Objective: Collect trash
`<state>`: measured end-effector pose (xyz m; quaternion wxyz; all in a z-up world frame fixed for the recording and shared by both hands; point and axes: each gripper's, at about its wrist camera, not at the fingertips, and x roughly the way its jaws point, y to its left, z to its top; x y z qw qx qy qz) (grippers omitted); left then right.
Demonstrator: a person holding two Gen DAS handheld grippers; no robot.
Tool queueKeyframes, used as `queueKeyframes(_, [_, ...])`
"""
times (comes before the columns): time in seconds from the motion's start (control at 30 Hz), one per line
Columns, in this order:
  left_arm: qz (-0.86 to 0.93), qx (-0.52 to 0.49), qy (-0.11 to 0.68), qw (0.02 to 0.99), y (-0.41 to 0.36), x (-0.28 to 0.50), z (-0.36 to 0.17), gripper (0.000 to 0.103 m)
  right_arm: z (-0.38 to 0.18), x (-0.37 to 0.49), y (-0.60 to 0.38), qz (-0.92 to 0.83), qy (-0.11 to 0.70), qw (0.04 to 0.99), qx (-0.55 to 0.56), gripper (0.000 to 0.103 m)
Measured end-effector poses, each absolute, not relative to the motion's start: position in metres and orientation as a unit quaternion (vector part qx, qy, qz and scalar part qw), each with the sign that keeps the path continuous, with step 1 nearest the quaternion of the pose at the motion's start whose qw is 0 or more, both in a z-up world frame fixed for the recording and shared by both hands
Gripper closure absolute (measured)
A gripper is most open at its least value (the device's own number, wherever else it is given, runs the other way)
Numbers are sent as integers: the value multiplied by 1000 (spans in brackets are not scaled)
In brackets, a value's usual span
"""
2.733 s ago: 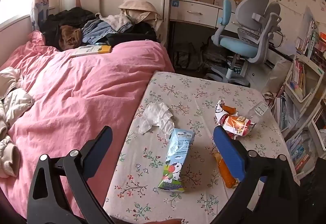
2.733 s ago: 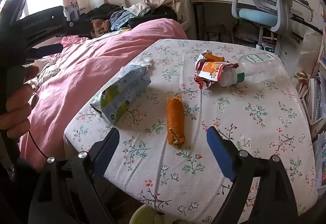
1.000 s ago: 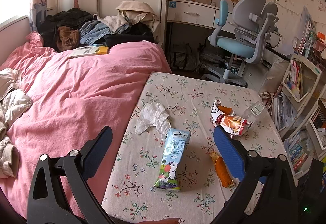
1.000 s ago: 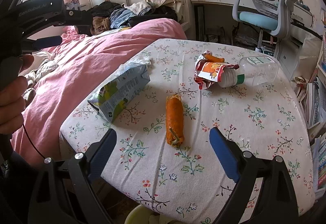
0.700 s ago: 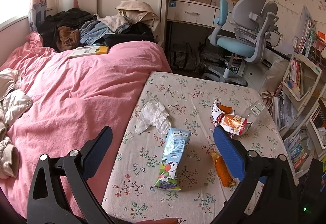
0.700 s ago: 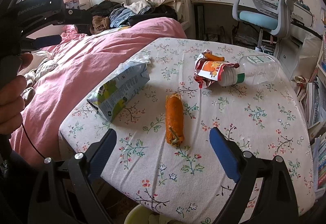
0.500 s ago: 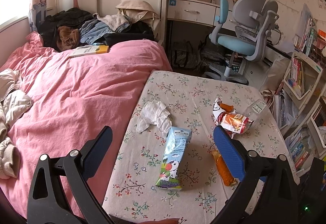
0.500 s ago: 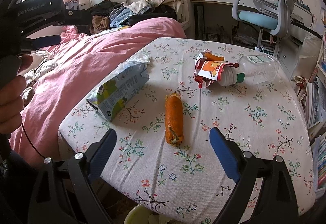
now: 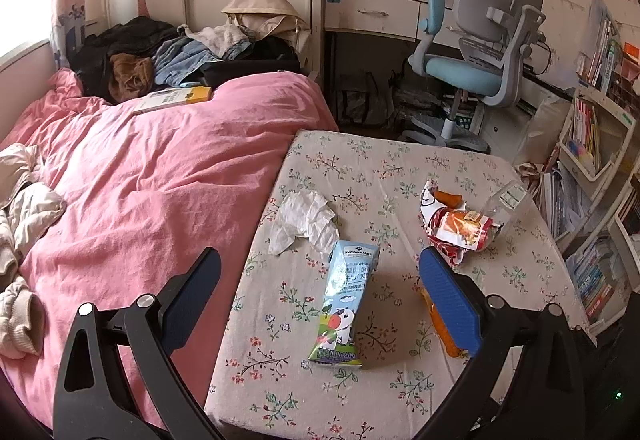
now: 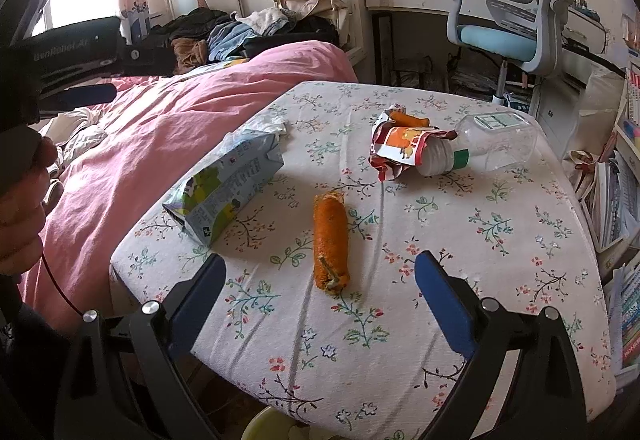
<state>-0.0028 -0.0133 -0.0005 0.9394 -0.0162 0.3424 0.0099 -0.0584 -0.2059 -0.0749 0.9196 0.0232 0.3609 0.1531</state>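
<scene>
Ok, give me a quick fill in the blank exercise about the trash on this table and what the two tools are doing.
1. The milk carton lies on its ____.
2. The peel between the right tool fingers is ____ in colour.
3. The left tool is ____ and holds nothing.
4. The tissue lies at the table edge nearest the ____.

Missing words: side; orange; open; bed

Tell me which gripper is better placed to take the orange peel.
Right. The right gripper is open with the peel centred just ahead. In the left gripper view, its right finger partly hides it.
</scene>
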Motion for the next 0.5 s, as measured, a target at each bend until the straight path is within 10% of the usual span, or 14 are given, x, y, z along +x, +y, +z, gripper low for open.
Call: queueKeyframes(0.5, [5,-8,345,938,-18,-2,-3,7,-74,-57,-207,145,357,922,25,10])
